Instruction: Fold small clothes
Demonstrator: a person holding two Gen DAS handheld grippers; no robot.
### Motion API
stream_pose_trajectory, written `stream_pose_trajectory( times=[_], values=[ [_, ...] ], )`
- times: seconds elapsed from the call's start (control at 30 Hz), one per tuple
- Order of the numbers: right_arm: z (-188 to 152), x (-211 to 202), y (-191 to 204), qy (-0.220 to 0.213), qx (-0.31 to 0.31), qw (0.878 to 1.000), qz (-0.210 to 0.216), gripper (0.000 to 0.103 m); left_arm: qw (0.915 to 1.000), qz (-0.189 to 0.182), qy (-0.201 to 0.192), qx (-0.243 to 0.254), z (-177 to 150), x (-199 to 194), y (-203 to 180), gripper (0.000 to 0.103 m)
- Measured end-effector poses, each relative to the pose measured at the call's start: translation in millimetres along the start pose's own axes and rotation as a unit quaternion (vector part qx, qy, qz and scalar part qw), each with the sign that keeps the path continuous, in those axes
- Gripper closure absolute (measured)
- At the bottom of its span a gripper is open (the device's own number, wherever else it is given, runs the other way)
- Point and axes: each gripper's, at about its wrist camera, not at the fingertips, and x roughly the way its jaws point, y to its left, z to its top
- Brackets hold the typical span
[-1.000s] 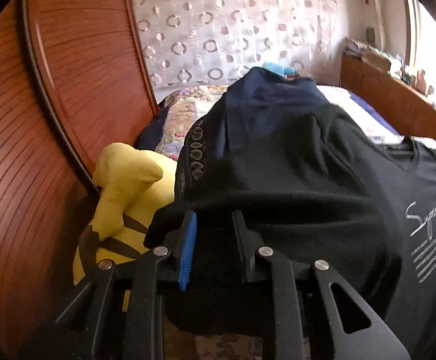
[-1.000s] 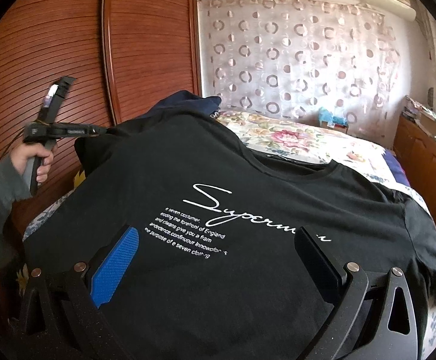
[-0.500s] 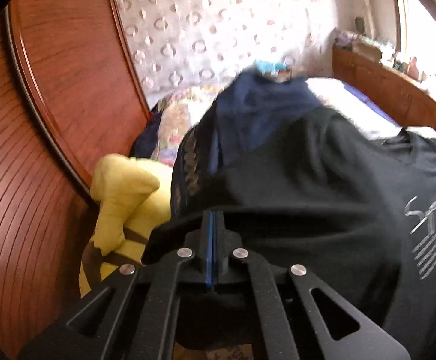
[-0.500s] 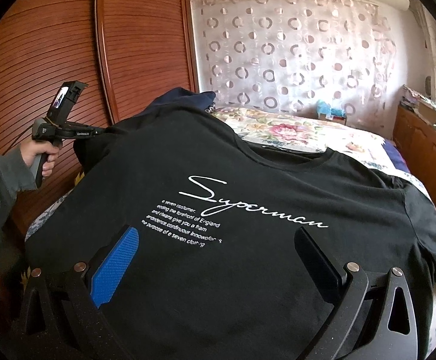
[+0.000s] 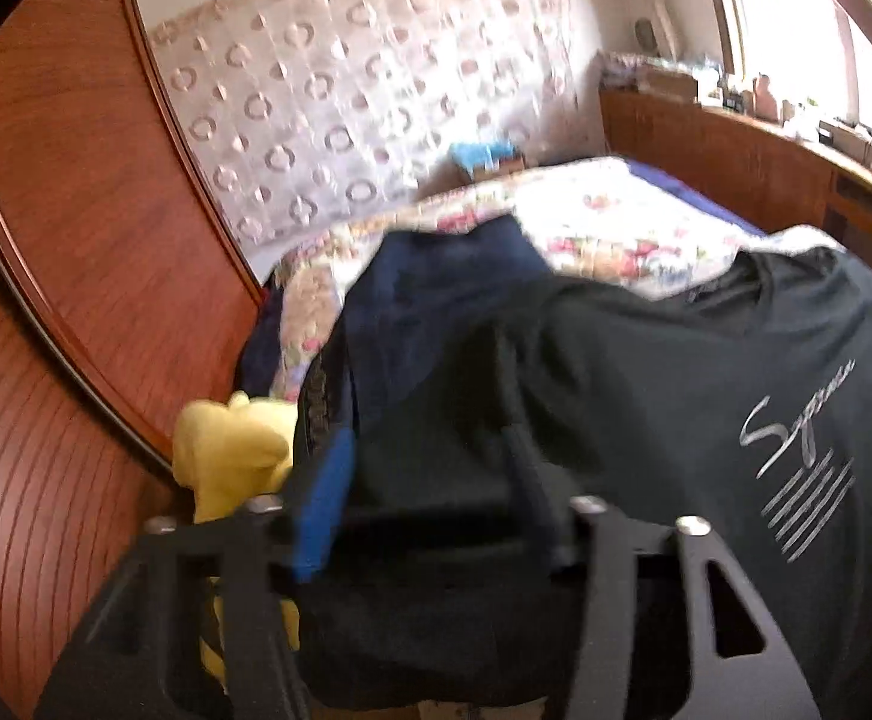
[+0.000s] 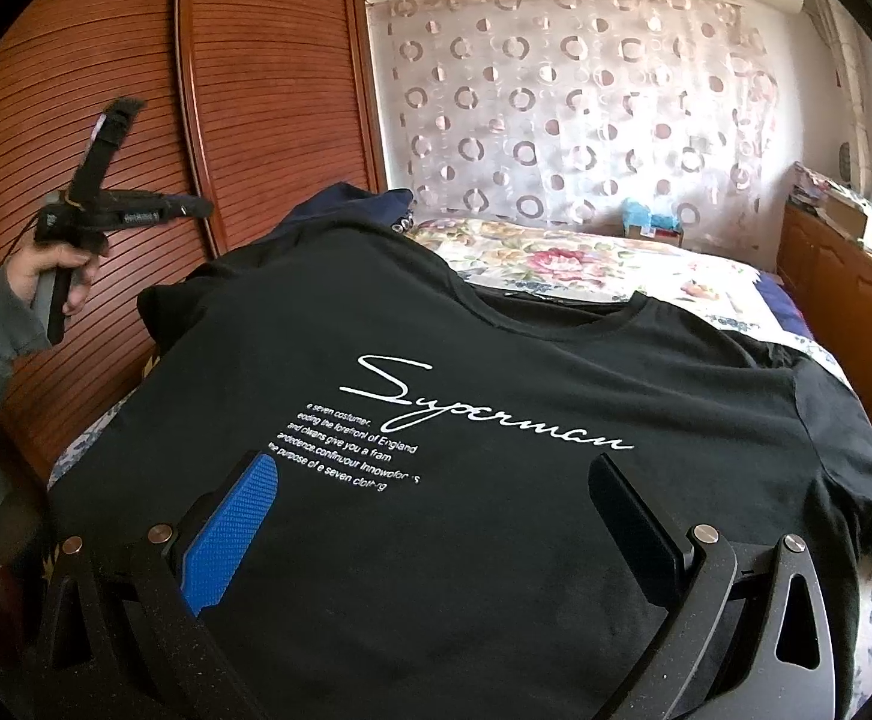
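Bed (image 6: 634, 264) with floral cover, black printed T-shirt (image 6: 496, 372) spread flat across its near part, navy garment (image 6: 345, 207) bunched at far left, yellow plush toy (image 5: 231, 450) at left edge

Daylight is admitted from a window (image 5: 796, 30) at the far right, where the left wrist view is blown out to white. That view is smeared by motion blur throughout. The right wrist view is rendered sharp and evenly lit. Little detail is held in the black T-shirt (image 6: 496, 420). Straight lines are bent and the corners darkened by fisheye distortion.
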Motion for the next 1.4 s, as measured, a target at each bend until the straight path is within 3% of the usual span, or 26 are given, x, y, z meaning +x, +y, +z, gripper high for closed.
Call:
stream_pose_trajectory(
  times=[0.17, 0.3, 0.37, 0.47, 0.53, 0.7, 0.87, 1.07, 1.27, 1.37, 1.4],
  values=[
    [-2.4, 2.8, -2.2, 0.006, 0.005, 1.000, 0.003, 0.000, 0.9986, 0.029, 0.043, -0.002, -20.7, 24.2, 17.0, 0.042],
    [-0.6, 3.0, -1.5, 0.006, 0.003, 1.000, 0.004, 0.000, 0.9978, 0.012, 0.065, -0.009, -27.8, 40.0, 30.4, 0.044],
    [-0.4, 2.0, -3.0, 0.006, 0.003, 1.000, 0.004, 0.000, 0.9973, -0.018, 0.070, -0.015, -27.4, 44.7, 34.1, 0.058],
    [-0.9, 2.3, -4.4, 0.006, 0.002, 1.000, 0.005, 0.000, 0.9971, -0.032, 0.067, -0.019, -24.4, 43.3, 30.0, 0.092],
    [-1.4, 1.7, -5.3, 0.007, 0.001, 1.000, 0.004, 0.000, 0.9977, -0.025, 0.062, -0.009, -23.8, 37.8, 22.8, 0.100],
    [-1.3, 0.3, -7.5, 0.006, 0.003, 1.000, 0.003, 0.000, 0.9992, -0.009, 0.034, -0.017, -18.1, 14.3, 20.6, 0.101],
    [-1.1, 0.5, -7.9, 0.005, 0.006, 1.000, 0.002, 0.000, 0.9992, -0.018, -0.029, -0.023, 1.7, -32.4, 8.0, 0.101],
    [-0.7, -2.7, -8.5, 0.000, 0.007, 1.000, -0.004, 0.000, 0.9955, -0.068, -0.066, 0.010, 32.7, -68.2, -49.2, 0.101],
    [-1.0, -11.0, -17.8, -0.009, 0.020, 1.000, -0.017, 0.000, 0.9874, -0.135, -0.080, 0.019, 58.2, -77.2, -109.5, 0.100],
    [-3.2, -14.3, -22.0, -0.011, 0.026, 0.999, -0.024, 0.000, 0.9840, -0.153, -0.087, 0.029, 57.0, -82.0, -126.0, 0.079],
    [-4.1, -14.9, -23.6, -0.010, 0.028, 0.999, -0.026, 0.000, 0.9837, -0.153, -0.089, 0.027, 54.6, -84.0, -125.2, 0.062]
  ],
)
